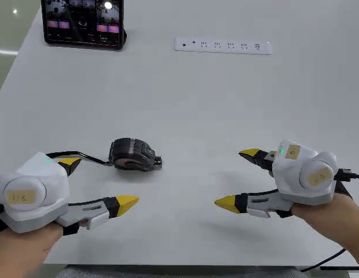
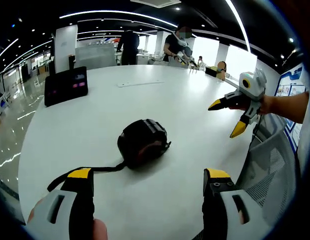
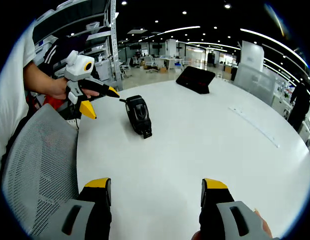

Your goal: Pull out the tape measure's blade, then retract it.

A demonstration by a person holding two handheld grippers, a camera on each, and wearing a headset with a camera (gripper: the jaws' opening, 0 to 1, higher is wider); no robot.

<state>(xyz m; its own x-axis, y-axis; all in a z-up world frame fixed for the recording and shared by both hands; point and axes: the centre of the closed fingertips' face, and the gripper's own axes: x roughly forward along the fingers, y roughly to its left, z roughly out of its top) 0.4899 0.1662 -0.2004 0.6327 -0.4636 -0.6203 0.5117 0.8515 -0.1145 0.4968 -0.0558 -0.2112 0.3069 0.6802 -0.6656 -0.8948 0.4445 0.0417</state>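
Left gripper [image 1: 98, 182] hovers at the near left of a white table [image 1: 197, 104], its yellow-tipped jaws wide apart and holding nothing. Right gripper [image 1: 237, 178] hovers at the near right, jaws also spread and empty. The two point inward, toward each other, well apart. The tape [image 1: 132, 154], in a dark case, lies on the table near the left gripper, ahead of its jaws and not touching them. The blade is wound in, with its hook at the case mouth. A black strap [image 1: 81, 155] trails left from the case. At the table's far side a tablet [image 1: 84, 23] stands and a power strip [image 1: 223, 45] lies flat.
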